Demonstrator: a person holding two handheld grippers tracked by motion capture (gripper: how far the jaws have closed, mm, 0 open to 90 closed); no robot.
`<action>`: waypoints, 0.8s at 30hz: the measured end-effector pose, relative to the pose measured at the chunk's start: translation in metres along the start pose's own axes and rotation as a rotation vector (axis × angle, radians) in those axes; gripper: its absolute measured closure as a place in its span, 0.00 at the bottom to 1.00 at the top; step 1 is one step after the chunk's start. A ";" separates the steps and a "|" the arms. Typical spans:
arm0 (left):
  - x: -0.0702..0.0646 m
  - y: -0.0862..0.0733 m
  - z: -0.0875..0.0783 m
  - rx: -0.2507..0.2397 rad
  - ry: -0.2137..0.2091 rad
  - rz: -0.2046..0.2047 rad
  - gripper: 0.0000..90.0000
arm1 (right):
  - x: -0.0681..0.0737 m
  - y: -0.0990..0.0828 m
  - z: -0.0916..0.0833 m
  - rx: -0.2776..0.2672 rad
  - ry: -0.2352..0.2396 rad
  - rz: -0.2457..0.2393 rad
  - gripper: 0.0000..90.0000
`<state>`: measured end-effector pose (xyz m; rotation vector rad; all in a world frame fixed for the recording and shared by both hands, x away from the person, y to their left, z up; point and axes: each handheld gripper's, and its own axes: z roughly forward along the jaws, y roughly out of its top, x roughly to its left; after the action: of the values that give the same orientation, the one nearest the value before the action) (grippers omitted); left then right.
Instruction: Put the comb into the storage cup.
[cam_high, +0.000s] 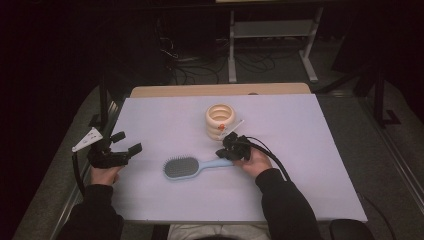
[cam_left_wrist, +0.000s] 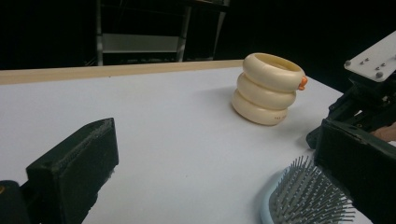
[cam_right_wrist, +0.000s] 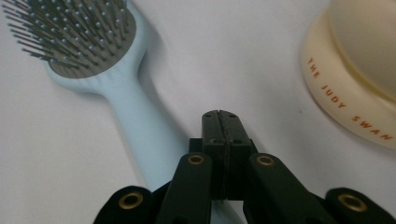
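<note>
The hairbrush (cam_high: 187, 167) lies lengthwise in front of the cream ring-stack holder (cam_high: 220, 121), handle end under the right gripper (cam_high: 233, 148), whose jaws are pressed together empty, while the left gripper (cam_high: 123, 148) waits gaping beyond the bristle head.

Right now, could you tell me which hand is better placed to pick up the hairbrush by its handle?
The right. Its tongs sit at the end of the hairbrush handle, jaws shut beside it, so they must open first. The left tongs are open but off toward the table's left edge.
</note>
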<state>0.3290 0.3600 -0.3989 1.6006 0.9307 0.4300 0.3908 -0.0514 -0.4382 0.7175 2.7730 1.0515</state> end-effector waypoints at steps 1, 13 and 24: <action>0.000 0.000 0.000 0.000 0.001 -0.001 0.00 | 0.001 0.000 0.000 0.002 0.000 -0.002 0.98; 0.000 0.000 0.000 0.003 -0.003 -0.002 0.00 | 0.011 -0.007 -0.003 -0.008 0.008 -0.001 0.98; 0.000 0.000 0.000 0.002 -0.001 -0.003 0.00 | 0.020 -0.012 -0.007 -0.011 0.012 -0.018 0.98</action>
<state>0.3290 0.3602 -0.3990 1.6005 0.9330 0.4263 0.3665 -0.0544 -0.4394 0.6867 2.7759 1.0698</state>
